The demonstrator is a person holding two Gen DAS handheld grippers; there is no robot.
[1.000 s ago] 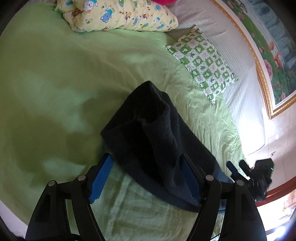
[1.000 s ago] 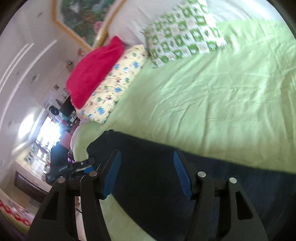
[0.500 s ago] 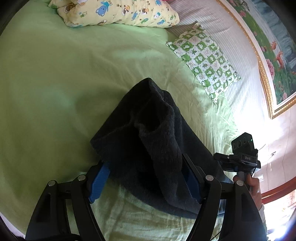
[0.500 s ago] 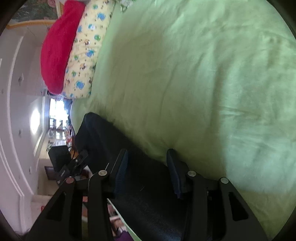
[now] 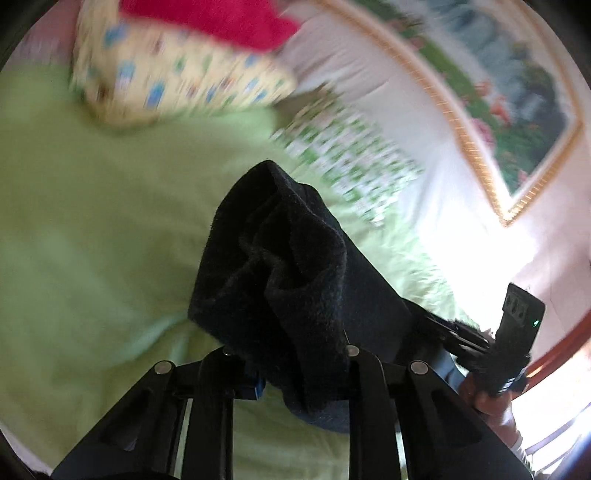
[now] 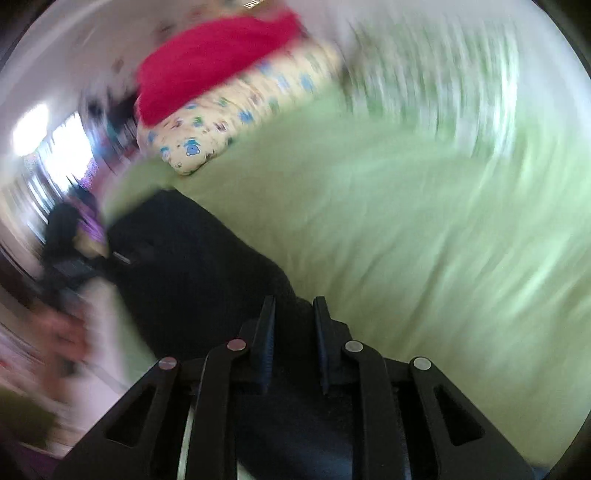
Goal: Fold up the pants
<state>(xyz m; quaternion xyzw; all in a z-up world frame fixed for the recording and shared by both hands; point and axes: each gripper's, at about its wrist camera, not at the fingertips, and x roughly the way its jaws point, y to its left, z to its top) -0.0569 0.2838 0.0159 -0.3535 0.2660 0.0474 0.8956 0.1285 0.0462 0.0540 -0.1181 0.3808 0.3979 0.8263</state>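
Observation:
The black fleece pants (image 5: 288, 273) lie folded on the green bed sheet (image 5: 92, 229). My left gripper (image 5: 295, 373) is shut on the near edge of the pants and lifts it; the cloth bunches up and hides the fingertips. My right gripper (image 6: 291, 325) is shut on the other end of the pants (image 6: 192, 251), with cloth pinched between its narrow jaws. The right gripper also shows in the left wrist view (image 5: 517, 332), held in a hand at the bed's right edge. Both views are blurred by motion.
A yellow cartoon-print pillow (image 5: 177, 85) with a red blanket (image 5: 221, 18) on it lies at the head of the bed. A green-and-white checked pillow (image 5: 351, 155) lies beside it. A framed picture (image 5: 509, 96) hangs on the wall.
Both grippers have closed on the pants, from open a second ago. The left end of the pants has been lifted and bunched. Both cameras are swinging.

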